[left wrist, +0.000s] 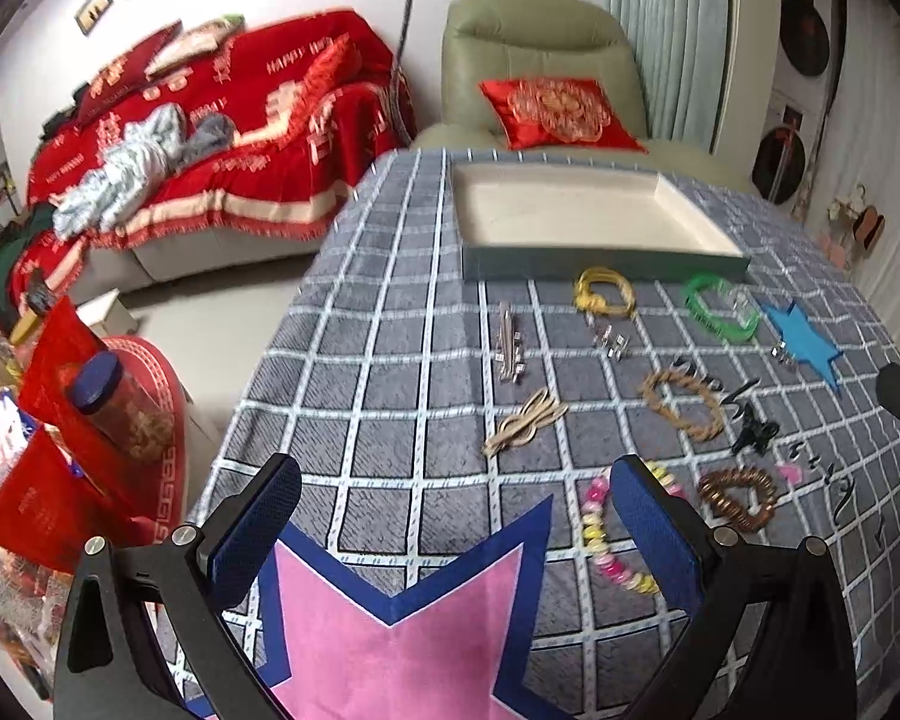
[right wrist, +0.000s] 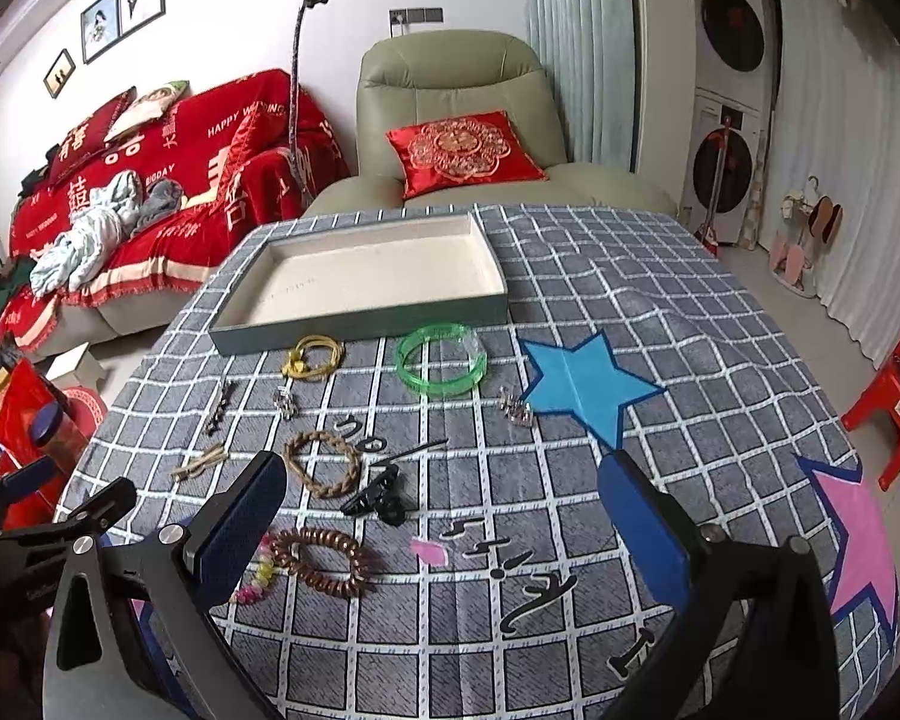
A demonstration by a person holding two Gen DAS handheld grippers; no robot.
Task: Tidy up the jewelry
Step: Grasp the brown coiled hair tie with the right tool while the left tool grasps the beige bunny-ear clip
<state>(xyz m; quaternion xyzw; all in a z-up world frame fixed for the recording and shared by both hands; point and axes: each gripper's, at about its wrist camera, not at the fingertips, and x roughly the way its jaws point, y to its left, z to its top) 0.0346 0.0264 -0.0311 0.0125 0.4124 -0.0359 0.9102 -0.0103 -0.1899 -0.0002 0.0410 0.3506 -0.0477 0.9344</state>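
Observation:
Jewelry lies spread on the checked tablecloth in front of a shallow cream-lined tray (left wrist: 582,222) (right wrist: 378,276): a yellow cord (left wrist: 606,291) (right wrist: 315,357), a green bangle (left wrist: 720,306) (right wrist: 441,360), silver clips (left wrist: 510,348) (right wrist: 219,402), a braided tan ring (left wrist: 681,405) (right wrist: 324,462), a black claw clip (left wrist: 753,432) (right wrist: 375,498), a copper bead bracelet (left wrist: 738,495) (right wrist: 324,561) and a pink-yellow bead bracelet (left wrist: 606,534) (right wrist: 258,576). My left gripper (left wrist: 456,516) is open and empty above the pink star. My right gripper (right wrist: 441,504) is open and empty above the cloth.
A blue star patch (right wrist: 588,384) lies right of the bangle, small silver clips (right wrist: 516,408) beside it. A red-covered sofa (left wrist: 210,138) and a green armchair (right wrist: 456,126) stand beyond the table. A red stool (right wrist: 894,390) stands at the right. Red bags and a jar (left wrist: 114,408) stand left.

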